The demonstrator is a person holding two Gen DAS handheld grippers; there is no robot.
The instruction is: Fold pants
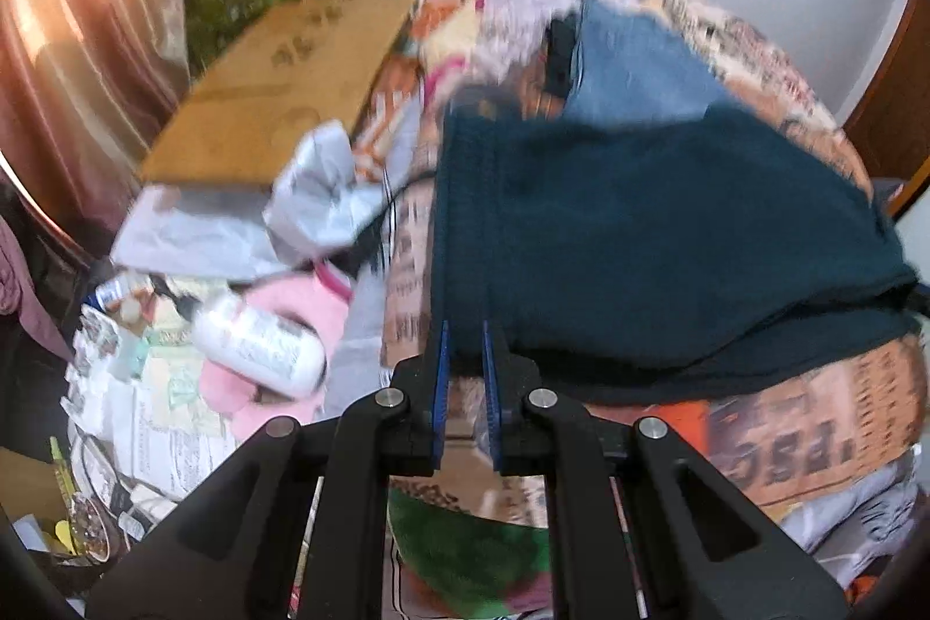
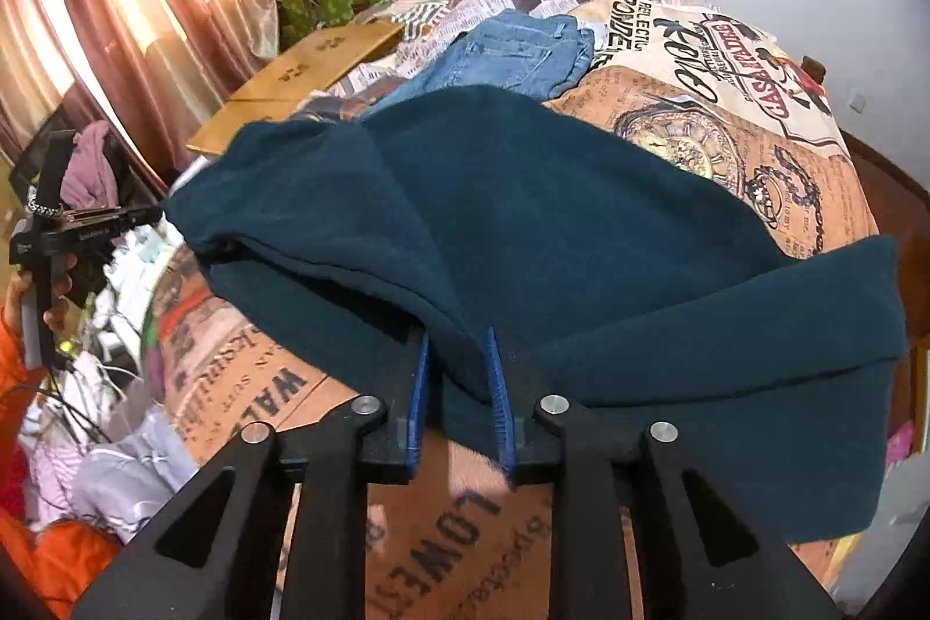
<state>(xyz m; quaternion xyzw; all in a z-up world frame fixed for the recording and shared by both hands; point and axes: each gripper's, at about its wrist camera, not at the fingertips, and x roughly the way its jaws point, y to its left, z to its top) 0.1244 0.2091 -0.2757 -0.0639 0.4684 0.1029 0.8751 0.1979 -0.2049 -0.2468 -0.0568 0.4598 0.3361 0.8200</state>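
Both claws – left (image 1: 465,347), right (image 2: 459,358) – pinch teal pants (image 2: 523,213) (bedspread (image 2: 726,97) beneath).

Each gripper, left (image 1: 465,341) and right (image 2: 459,352), is built from matte black linkage arms joined by round silver pins, with ribbed blue pads (image 2: 500,387) lining the fingers, and an orange sleeve (image 2: 11,347) is worn on the person's left arm.

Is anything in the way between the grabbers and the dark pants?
No, nothing visible. Both grabbers are right at the dark pants. The right gripper has a fold of them between its fingers, and the left gripper is at their edge. The jeans lie behind them.
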